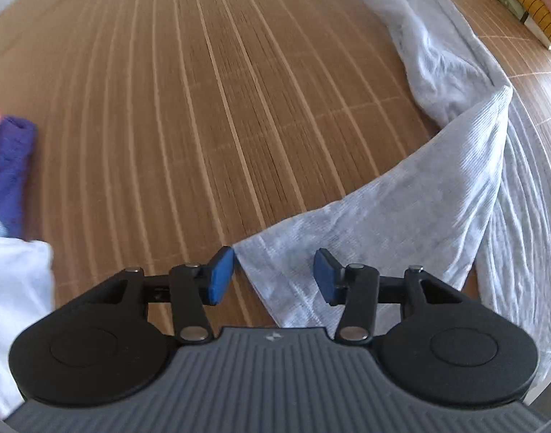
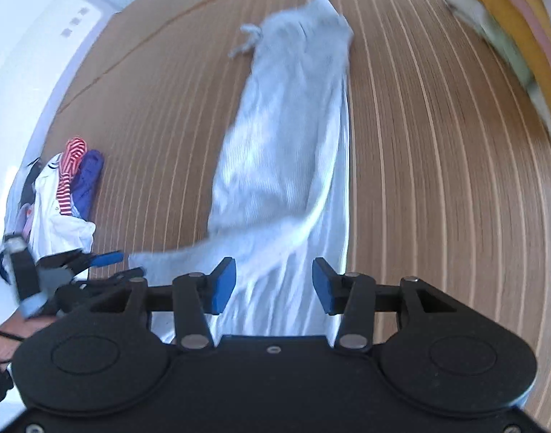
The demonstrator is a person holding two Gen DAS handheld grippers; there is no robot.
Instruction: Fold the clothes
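A long pale grey ribbed garment (image 2: 282, 137) lies stretched out on the bamboo mat (image 2: 438, 180), its drawstring end (image 2: 246, 39) farthest from me. In the left wrist view a folded-over flap of the same garment (image 1: 402, 209) runs from lower centre up to the right. My left gripper (image 1: 273, 278) hovers over the flap's near corner, jaws apart, pads not pressing the cloth. My right gripper (image 2: 273, 285) stands open above the garment's near end, the fabric lying loose beneath the blue pads. At the left edge of the right wrist view the left gripper (image 2: 120, 266) shows blurred beside the flap's corner.
A pile of clothes (image 2: 69, 187) with red-striped, purple and white pieces sits at the mat's left; its purple piece (image 1: 12, 169) and white piece (image 1: 15, 288) show in the left wrist view. A yellow and pink folded stack (image 2: 517, 43) lies at the far right. A white unit (image 2: 40, 29) borders the mat.
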